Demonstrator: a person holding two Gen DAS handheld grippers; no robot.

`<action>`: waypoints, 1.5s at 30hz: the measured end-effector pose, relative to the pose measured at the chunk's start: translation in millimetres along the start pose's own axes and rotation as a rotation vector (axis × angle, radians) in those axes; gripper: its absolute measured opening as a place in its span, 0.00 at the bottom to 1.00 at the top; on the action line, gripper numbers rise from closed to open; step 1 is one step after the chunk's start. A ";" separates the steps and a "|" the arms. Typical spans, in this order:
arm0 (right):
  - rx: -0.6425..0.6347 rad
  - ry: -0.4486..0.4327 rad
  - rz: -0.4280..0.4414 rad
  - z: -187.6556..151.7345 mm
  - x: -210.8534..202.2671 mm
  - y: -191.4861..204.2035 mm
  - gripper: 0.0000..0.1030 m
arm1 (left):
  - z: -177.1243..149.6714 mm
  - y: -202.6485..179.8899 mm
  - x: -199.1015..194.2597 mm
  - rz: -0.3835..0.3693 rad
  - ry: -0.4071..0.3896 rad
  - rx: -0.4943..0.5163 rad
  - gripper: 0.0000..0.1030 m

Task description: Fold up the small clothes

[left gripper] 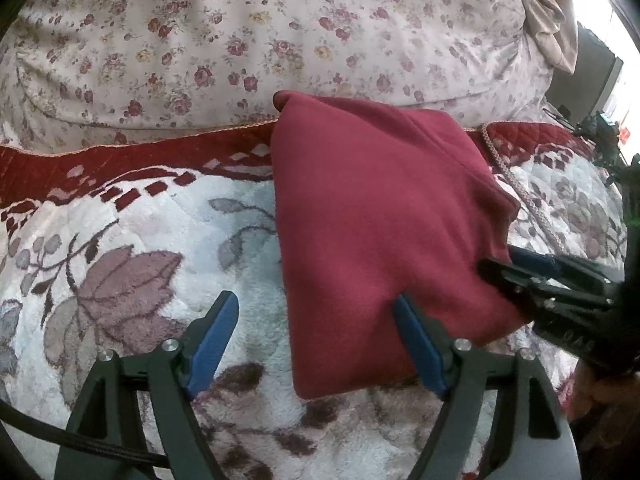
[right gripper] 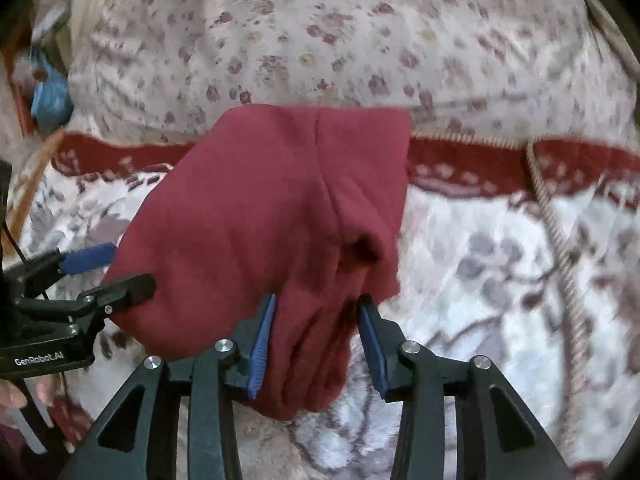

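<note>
Maroon garment (right gripper: 256,220) folded on blanket (right gripper: 480,264); "GenRobot.AI" on left hand-held gripper (right gripper: 108,276).

- left wrist cam sits low and close, looking forward over the fleece blanket (left gripper: 132,240)
- right wrist cam, same deal; both share the red garment (left gripper: 380,216) and floral duvet (left gripper: 240,40)
</note>
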State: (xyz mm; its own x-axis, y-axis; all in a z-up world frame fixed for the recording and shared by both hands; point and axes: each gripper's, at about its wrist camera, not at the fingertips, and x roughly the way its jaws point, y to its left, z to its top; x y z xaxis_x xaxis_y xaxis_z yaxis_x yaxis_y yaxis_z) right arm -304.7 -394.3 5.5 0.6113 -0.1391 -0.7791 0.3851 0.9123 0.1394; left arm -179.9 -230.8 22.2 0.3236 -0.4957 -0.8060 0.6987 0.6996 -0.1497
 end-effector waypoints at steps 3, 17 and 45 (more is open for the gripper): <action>0.051 -0.004 0.039 0.7 -7.7 -7.7 0.44 | 0.8 1.0 0.8 0.003 0.005 -0.007 0.80; 0.136 -0.085 0.051 46.9 -27.3 -23.9 0.82 | 11.7 4.7 -2.0 -0.005 -0.020 -0.026 0.81; 0.243 -0.043 0.312 55.3 75.5 -54.9 1.00 | 58.8 27.6 61.5 -0.274 0.101 -0.137 0.96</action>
State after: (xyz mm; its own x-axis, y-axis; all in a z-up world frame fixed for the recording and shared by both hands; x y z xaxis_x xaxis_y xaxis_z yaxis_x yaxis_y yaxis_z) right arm -241.5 -476.2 -27.1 0.7514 0.1098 -0.6507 0.3256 0.7959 0.5104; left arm -103.2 -272.2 2.1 0.0660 -0.6265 -0.7766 0.6562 0.6135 -0.4392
